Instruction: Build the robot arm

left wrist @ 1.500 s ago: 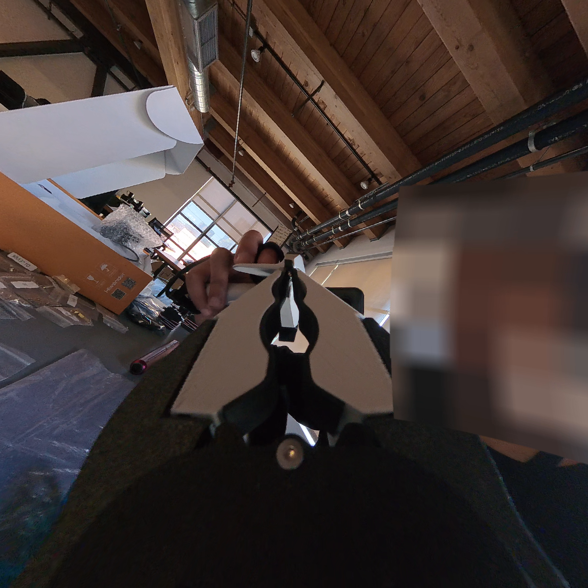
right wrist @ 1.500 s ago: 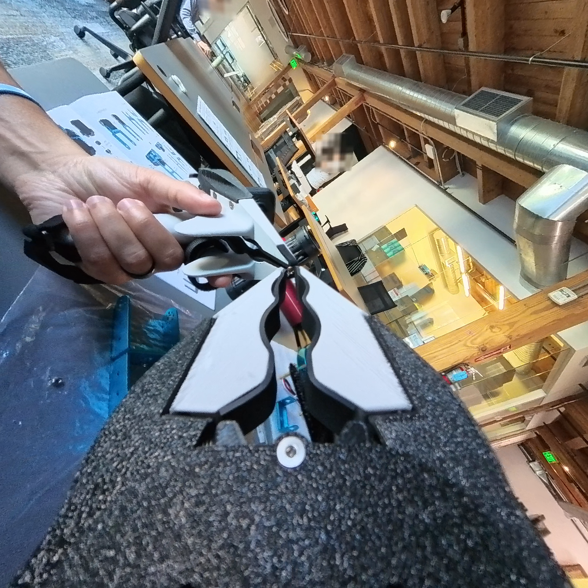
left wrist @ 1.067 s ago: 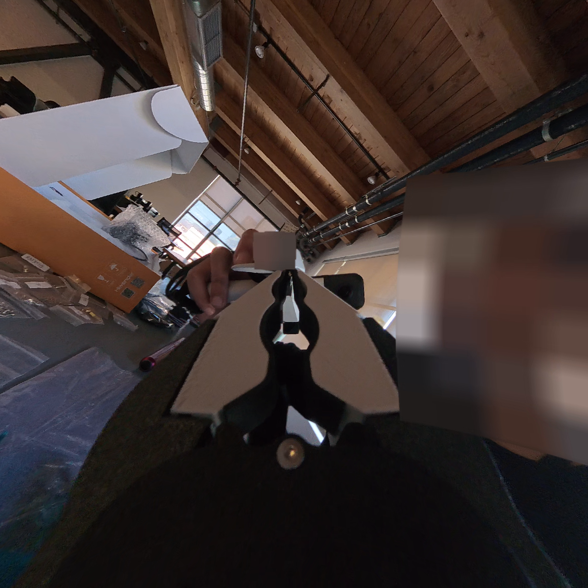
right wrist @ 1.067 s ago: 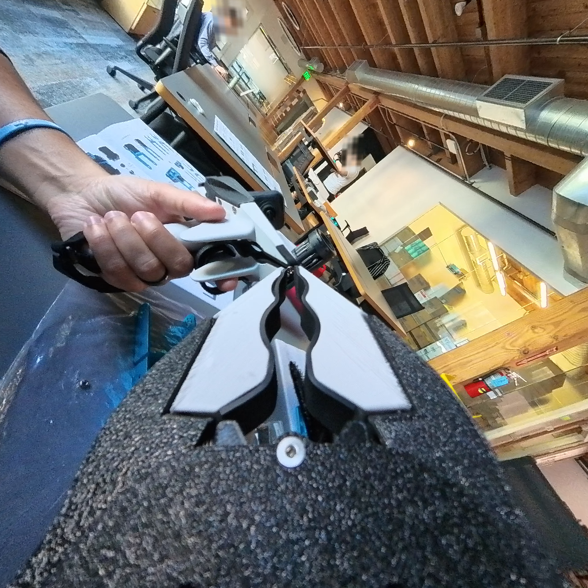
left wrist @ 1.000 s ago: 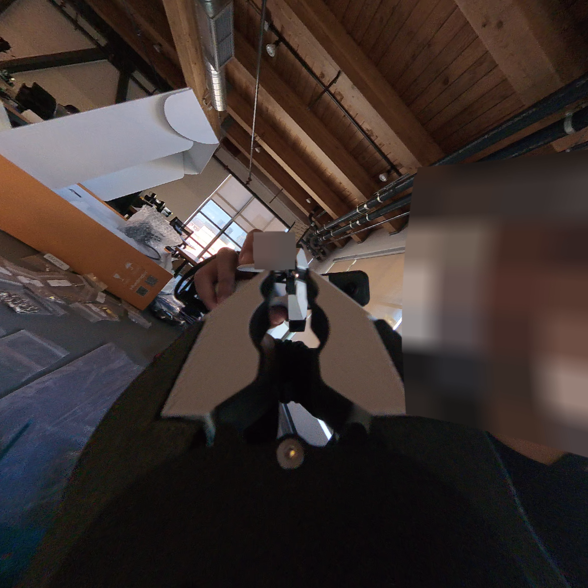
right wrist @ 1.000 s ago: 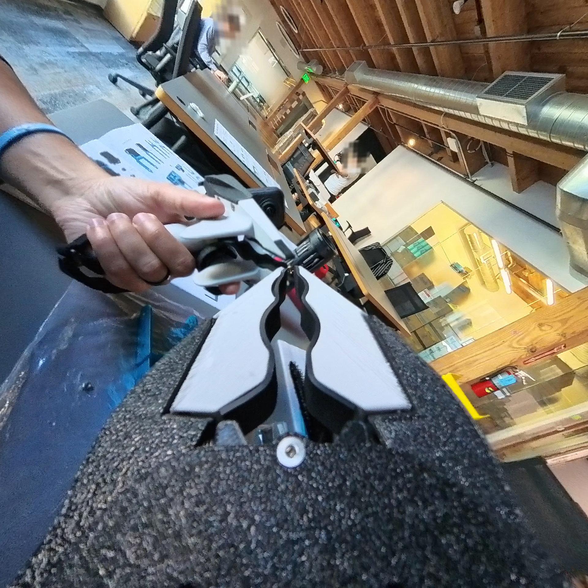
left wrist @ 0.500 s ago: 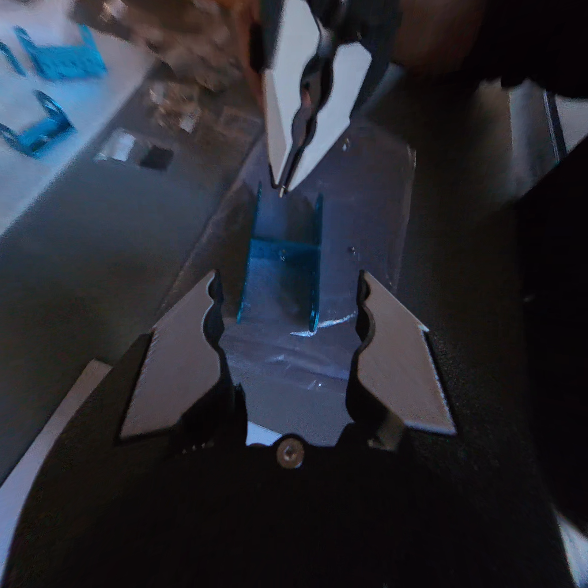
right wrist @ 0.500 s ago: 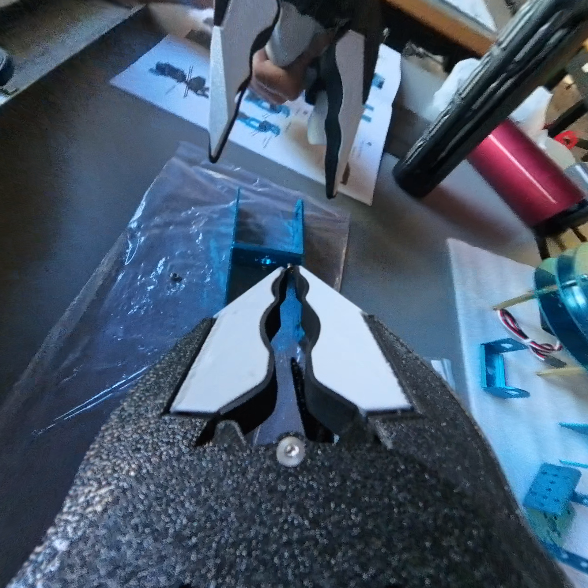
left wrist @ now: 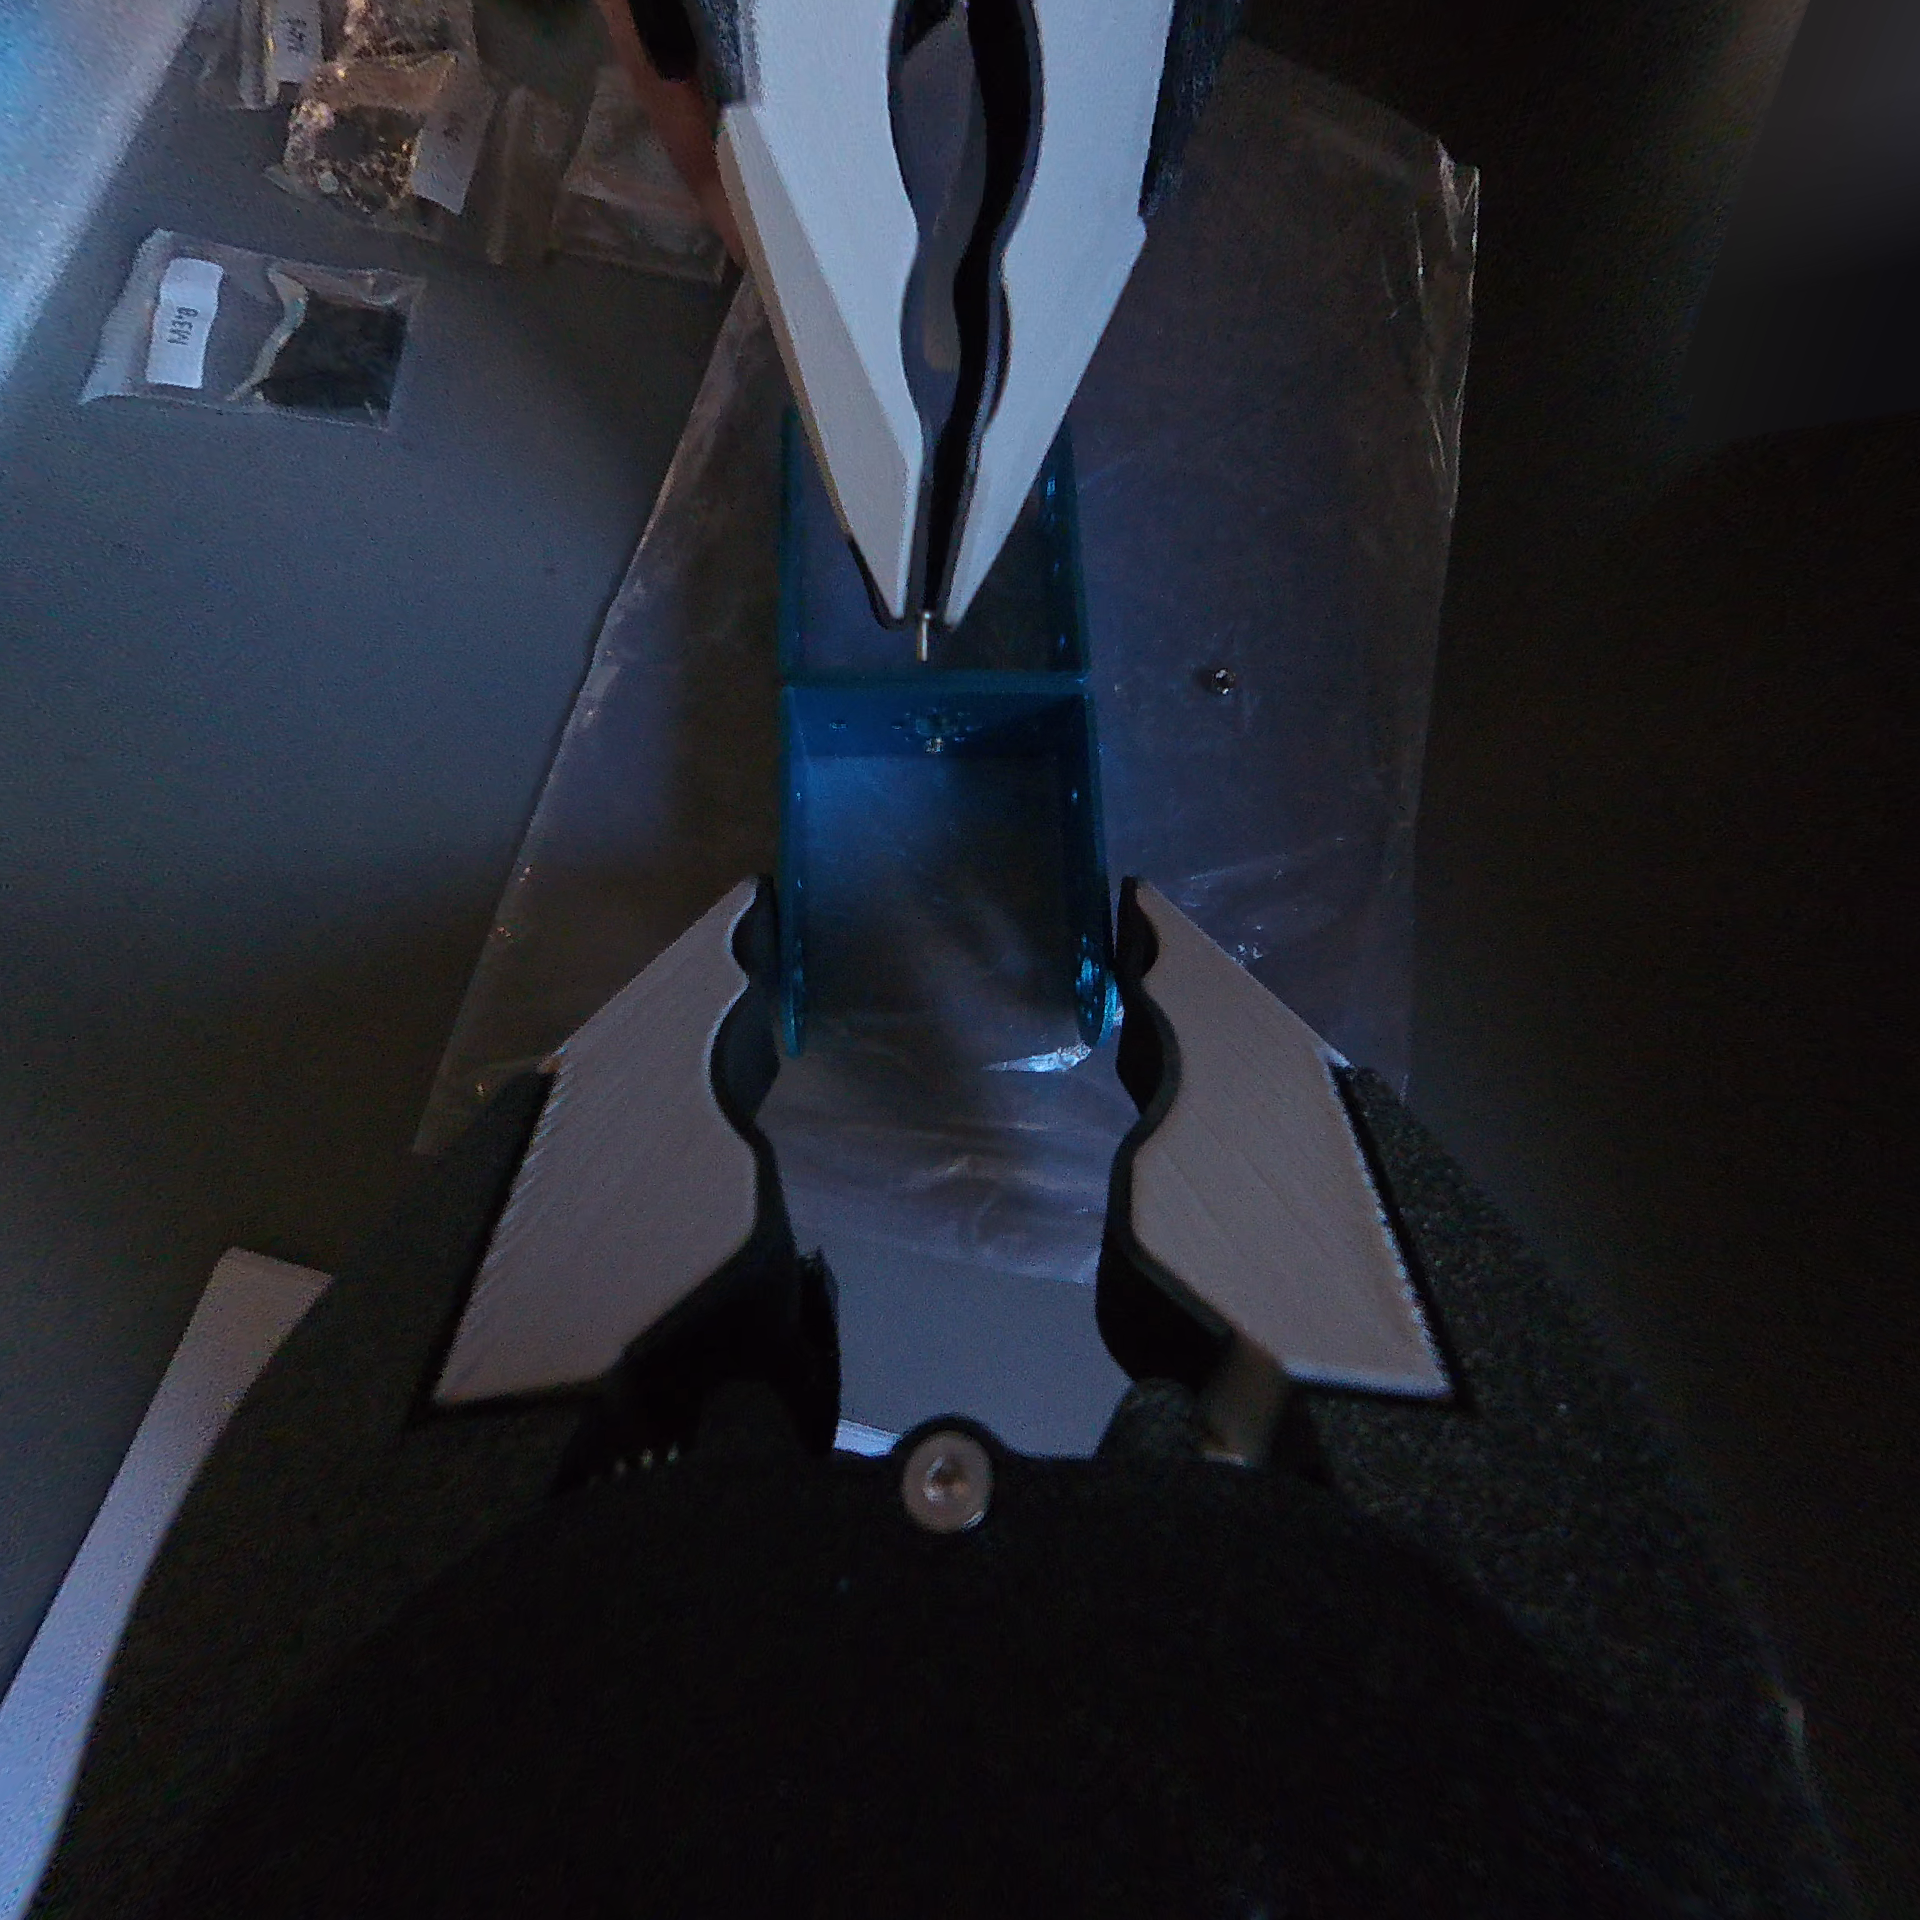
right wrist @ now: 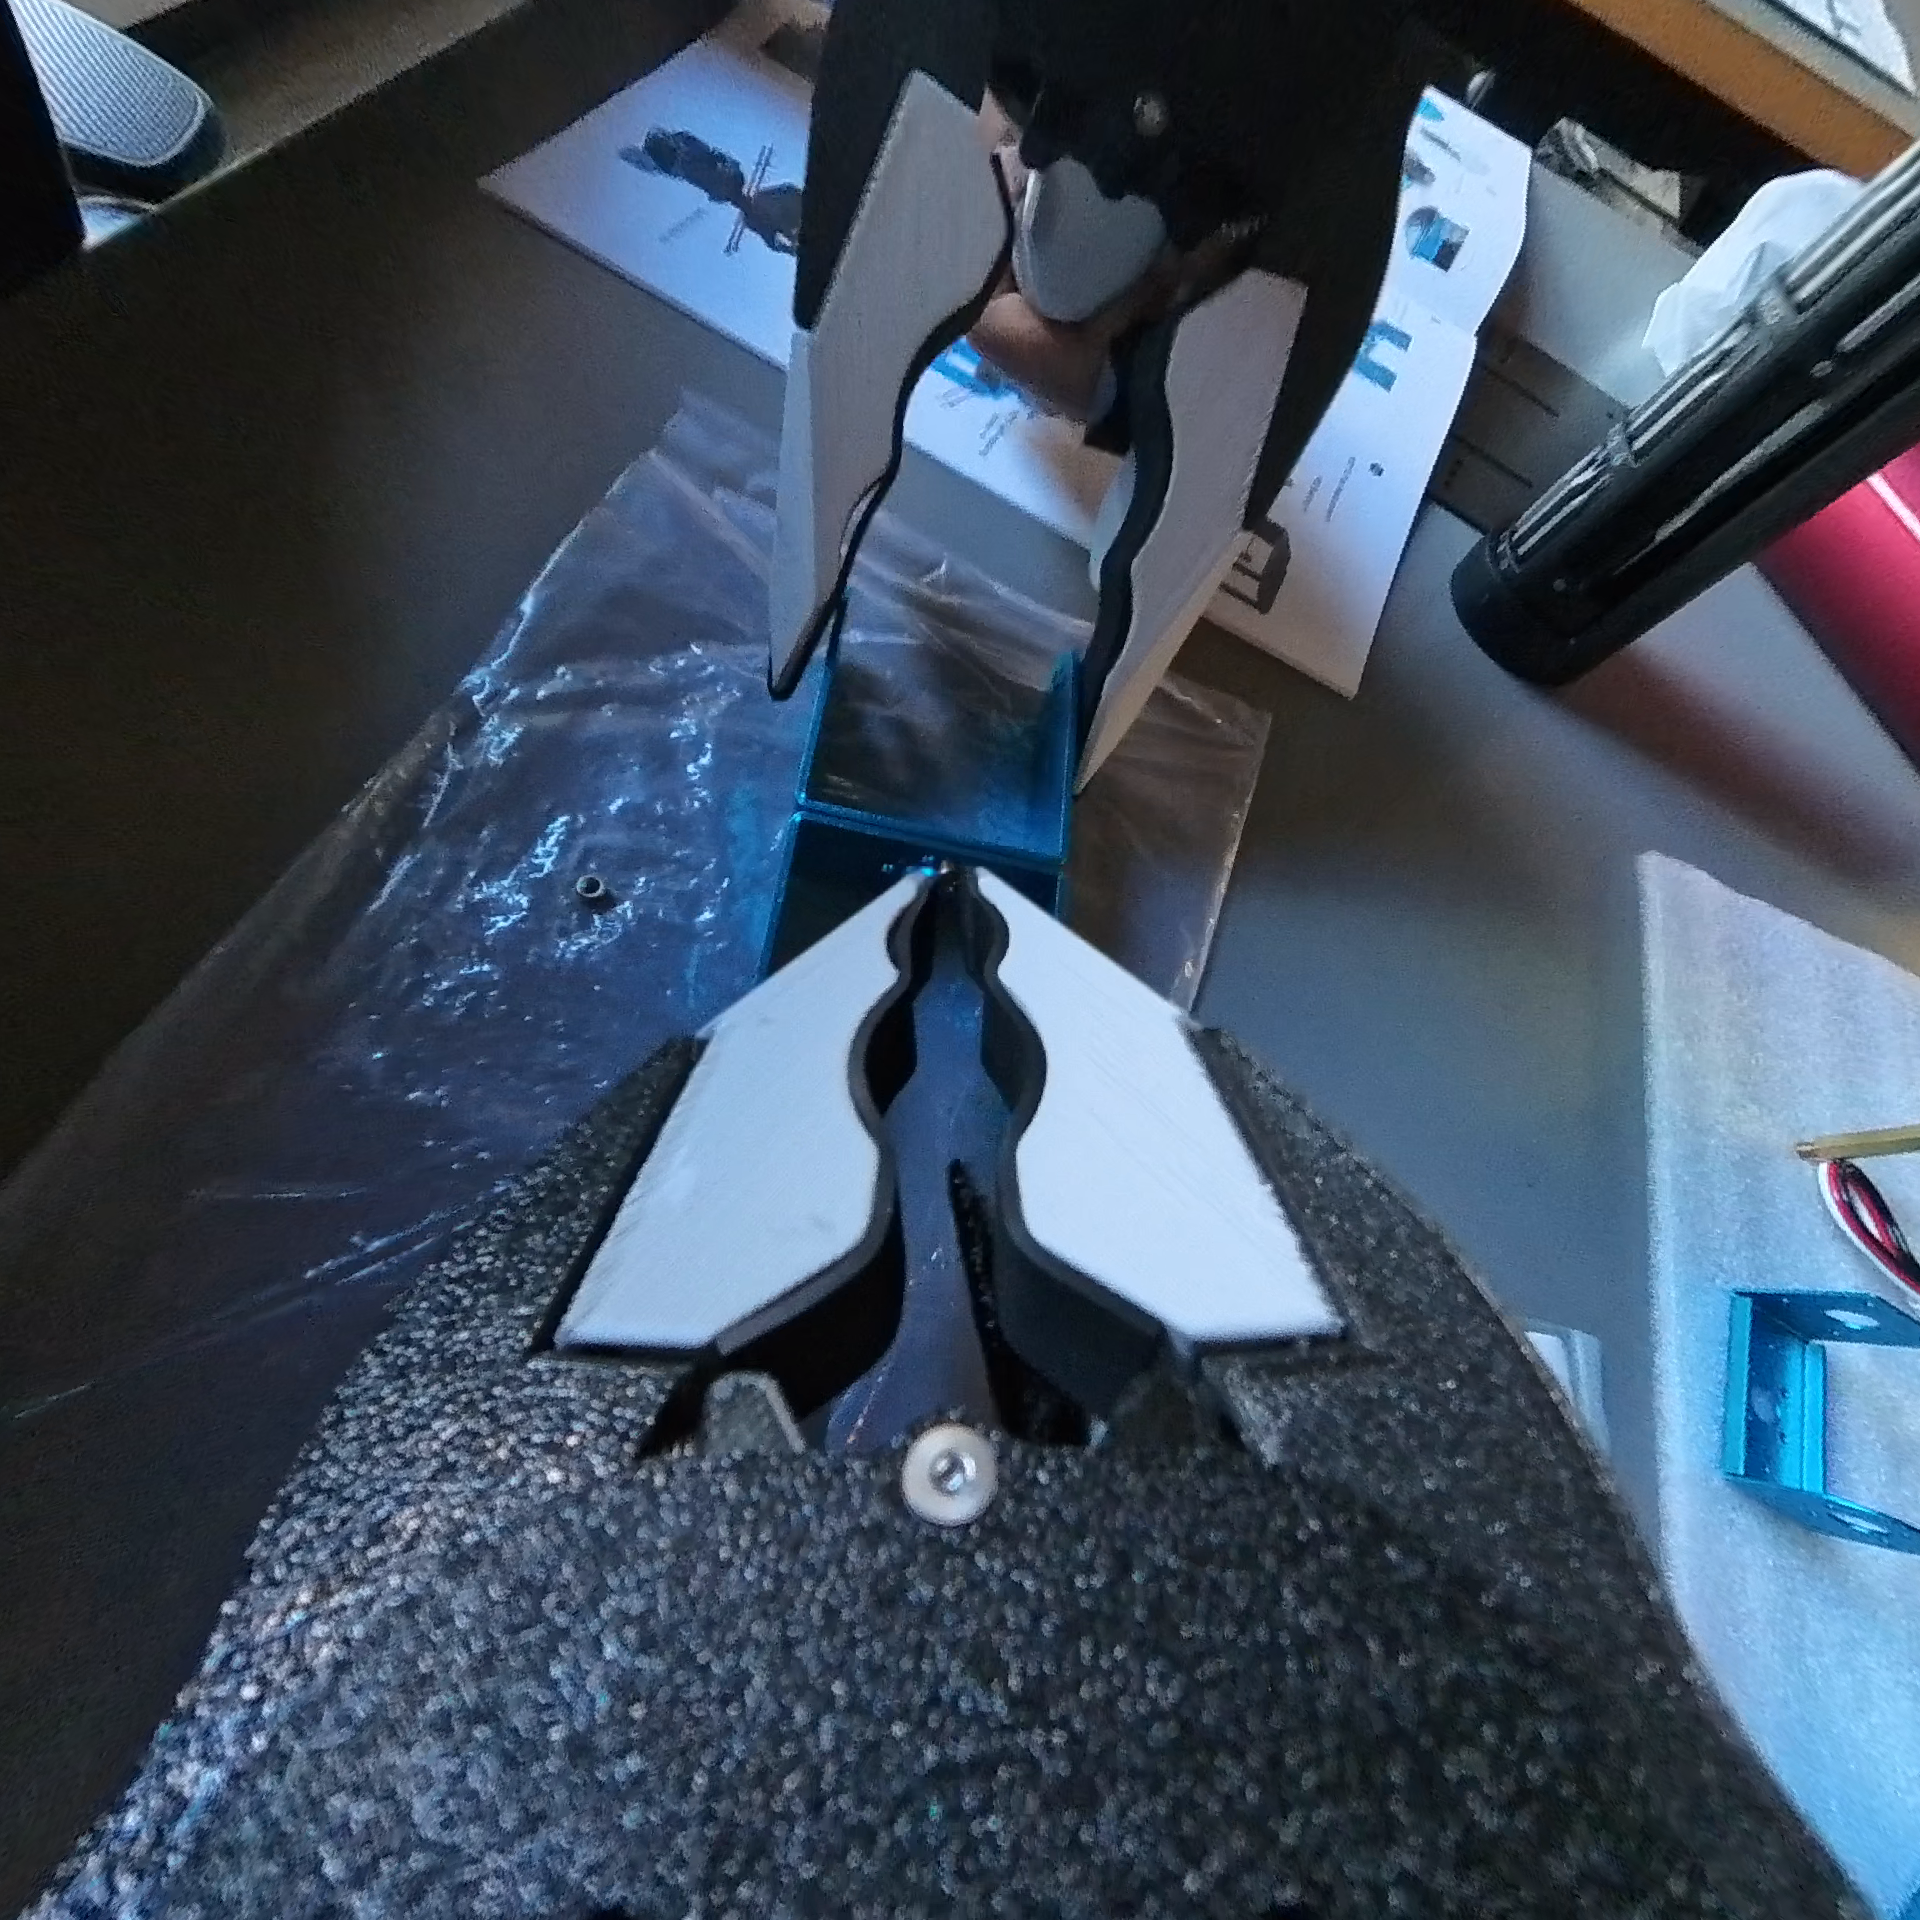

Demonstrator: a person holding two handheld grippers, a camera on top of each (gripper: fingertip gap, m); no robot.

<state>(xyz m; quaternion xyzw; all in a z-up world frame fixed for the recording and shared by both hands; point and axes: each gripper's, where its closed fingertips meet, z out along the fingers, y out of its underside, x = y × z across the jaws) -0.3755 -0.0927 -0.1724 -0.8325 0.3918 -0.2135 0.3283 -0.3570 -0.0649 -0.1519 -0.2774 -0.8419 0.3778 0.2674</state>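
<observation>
A blue metal bracket [left wrist: 935, 727] with two side walls and a cross plate stands on a clear plastic bag [left wrist: 1299, 520] on the dark table. My left gripper [left wrist: 943, 966] is open, one fingertip on the outside of each bracket wall, close to or touching them. My right gripper [right wrist: 940, 881] is shut on a small screw [left wrist: 922, 636] and holds its tip just above the cross plate. The right gripper also shows in the left wrist view [left wrist: 923, 613], coming from the far side. The left gripper shows in the right wrist view [right wrist: 935, 727], straddling the bracket [right wrist: 935, 836].
A small loose nut [right wrist: 590, 886] lies on the bag beside the bracket. Bags of hardware [left wrist: 249, 332] lie at the far left. A printed sheet [right wrist: 675, 177], a black tube [right wrist: 1662, 499] and a white foam sheet [right wrist: 1766, 1039] with another blue bracket [right wrist: 1808, 1434] are nearby. The grippers' ends are close to 5 cm from one another.
Both grippers swung down from pointing up at the ceiling to the table. The left gripper opened and came around the bracket. The right gripper stayed shut and came close to the cross plate.
</observation>
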